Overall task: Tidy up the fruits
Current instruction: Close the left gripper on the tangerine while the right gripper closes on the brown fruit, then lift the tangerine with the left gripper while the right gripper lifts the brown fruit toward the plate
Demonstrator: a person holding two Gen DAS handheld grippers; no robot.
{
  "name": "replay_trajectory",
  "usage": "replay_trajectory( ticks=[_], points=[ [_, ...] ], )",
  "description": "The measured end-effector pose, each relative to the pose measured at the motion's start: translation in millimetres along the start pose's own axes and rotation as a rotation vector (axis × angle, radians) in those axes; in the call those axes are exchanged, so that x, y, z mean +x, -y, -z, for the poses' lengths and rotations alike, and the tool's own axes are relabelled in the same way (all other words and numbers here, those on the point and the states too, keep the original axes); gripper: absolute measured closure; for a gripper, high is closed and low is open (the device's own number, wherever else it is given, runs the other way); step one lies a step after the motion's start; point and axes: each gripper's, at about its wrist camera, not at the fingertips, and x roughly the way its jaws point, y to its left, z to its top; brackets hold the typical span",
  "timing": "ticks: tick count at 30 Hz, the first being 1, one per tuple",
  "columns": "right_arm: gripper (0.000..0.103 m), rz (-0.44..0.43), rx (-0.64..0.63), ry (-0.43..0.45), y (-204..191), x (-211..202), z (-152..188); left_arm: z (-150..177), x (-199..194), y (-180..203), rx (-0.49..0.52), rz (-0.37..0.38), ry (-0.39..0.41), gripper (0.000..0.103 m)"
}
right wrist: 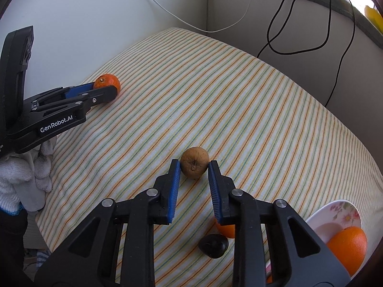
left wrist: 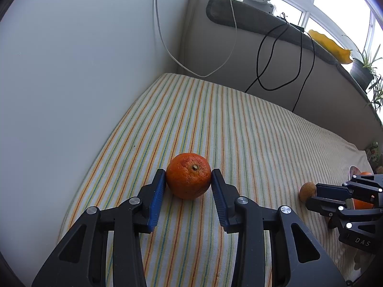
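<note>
Near the striped cloth's (left wrist: 239, 124) left edge, the left gripper (left wrist: 188, 179) is clamping a tangerine (left wrist: 188, 178), while the right gripper (right wrist: 194, 166) is pinching a brown fruit (right wrist: 194, 165) mid-cloth.

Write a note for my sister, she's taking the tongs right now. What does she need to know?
Left tongs: closed on the orange, which rests on the striped cloth.
Right tongs: pads against the brown fruit, also on the cloth.
Done: one orange sits on the flowered plate.
Left: both gripped fruits, another orange and a dark fruit near the plate. The plate looks like the place for them.
</note>
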Motion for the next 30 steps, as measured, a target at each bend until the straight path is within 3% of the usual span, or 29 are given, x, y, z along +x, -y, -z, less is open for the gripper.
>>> replay_trajectory(
  ticks=[11,30],
  points=[
    [0.078,-0.045,0.032,0.076,3,-38,11,7,-24,13,0.012,0.040,0.031,0.066],
    [0.078,-0.039,0.085,0.236,38,-132,53,15,-85,90,0.133,0.186,0.115,0.066]
  ],
)
